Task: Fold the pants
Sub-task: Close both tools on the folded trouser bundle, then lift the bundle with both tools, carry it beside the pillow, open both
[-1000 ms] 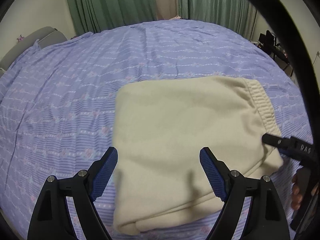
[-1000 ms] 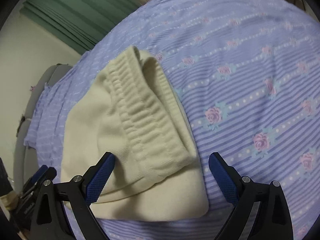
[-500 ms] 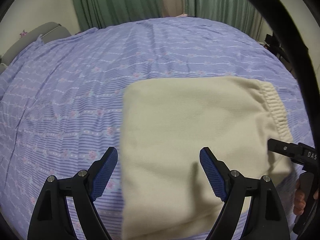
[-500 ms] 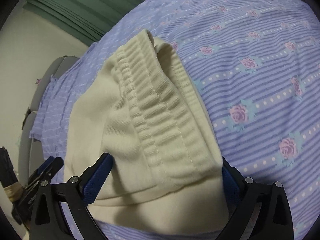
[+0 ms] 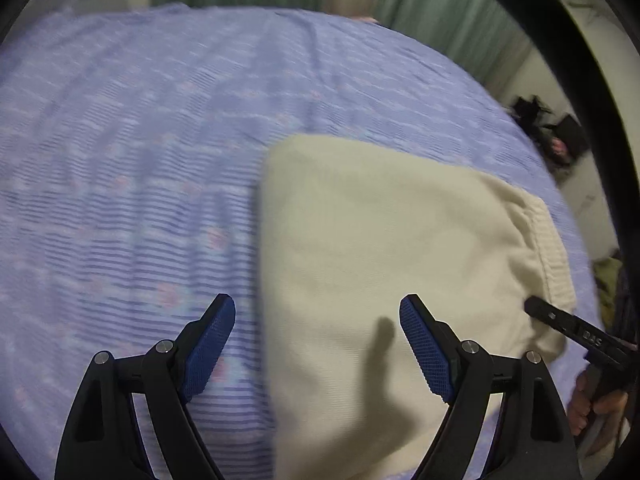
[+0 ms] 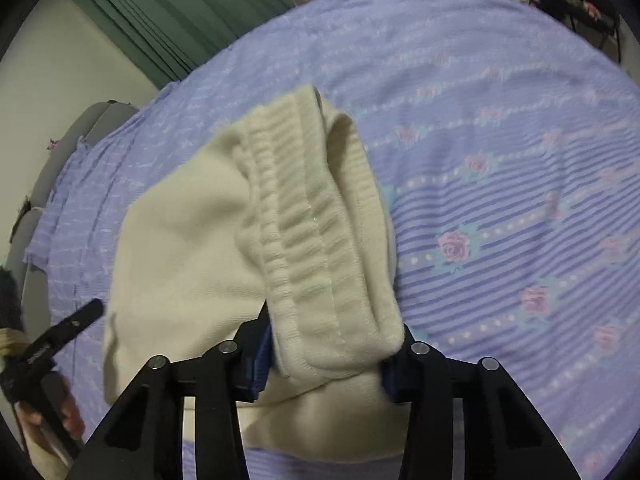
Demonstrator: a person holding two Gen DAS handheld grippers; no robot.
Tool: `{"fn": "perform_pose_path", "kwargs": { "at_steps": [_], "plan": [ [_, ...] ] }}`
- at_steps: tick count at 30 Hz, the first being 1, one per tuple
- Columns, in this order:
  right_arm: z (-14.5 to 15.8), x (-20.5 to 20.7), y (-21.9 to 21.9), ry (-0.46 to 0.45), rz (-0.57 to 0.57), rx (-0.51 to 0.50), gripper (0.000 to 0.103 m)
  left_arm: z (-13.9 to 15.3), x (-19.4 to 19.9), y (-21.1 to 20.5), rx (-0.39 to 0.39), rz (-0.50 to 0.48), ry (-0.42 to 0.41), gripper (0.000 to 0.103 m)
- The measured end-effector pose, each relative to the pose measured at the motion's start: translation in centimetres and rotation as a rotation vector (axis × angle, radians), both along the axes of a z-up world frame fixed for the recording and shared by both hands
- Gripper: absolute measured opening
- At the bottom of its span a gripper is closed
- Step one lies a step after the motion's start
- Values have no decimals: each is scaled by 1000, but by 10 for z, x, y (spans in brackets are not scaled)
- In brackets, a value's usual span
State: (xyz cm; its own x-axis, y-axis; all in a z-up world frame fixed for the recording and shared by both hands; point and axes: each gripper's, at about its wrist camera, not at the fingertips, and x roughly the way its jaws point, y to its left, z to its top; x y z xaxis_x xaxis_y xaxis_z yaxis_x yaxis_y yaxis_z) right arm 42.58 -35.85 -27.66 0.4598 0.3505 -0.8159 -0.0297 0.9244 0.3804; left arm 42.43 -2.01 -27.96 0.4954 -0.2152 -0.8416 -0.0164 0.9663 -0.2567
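The cream pants (image 5: pixel 392 264) lie folded into a thick rectangle on the purple flowered bedspread (image 5: pixel 140 152). My left gripper (image 5: pixel 316 348) is open above the pants' near left edge, its left finger over the bedspread and its right finger over the cloth. My right gripper (image 6: pixel 328 356) is shut on the ribbed waistband (image 6: pixel 316 248) at the fold's near corner; the cloth bunches between its blue pads. In the left wrist view the right gripper (image 5: pixel 576 332) shows at the pants' right edge. The pants also show in the right wrist view (image 6: pixel 180 240).
Green curtains (image 6: pixel 192 12) hang behind the bed. A grey headboard (image 6: pixel 92 124) stands at the far left. Dark clutter (image 5: pixel 552 128) sits on the floor beyond the bed's right side. The left gripper's handle and hand (image 6: pixel 44 364) show at the lower left.
My right gripper has moved onto the waistband and closed on it. My left gripper has shifted left and forward, so the pants now lie more to its right.
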Motion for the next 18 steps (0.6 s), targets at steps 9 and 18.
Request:
{"fn": "perform_pose_path", "kwargs": {
  "at_steps": [9,18],
  "plan": [
    [-12,9,5,20,-8,-31,52,-46,36,16,-170,-32,129,84],
    [9,16,9,8,-4,-4,53,-3,18,13,-283,10,55,41]
  ]
}}
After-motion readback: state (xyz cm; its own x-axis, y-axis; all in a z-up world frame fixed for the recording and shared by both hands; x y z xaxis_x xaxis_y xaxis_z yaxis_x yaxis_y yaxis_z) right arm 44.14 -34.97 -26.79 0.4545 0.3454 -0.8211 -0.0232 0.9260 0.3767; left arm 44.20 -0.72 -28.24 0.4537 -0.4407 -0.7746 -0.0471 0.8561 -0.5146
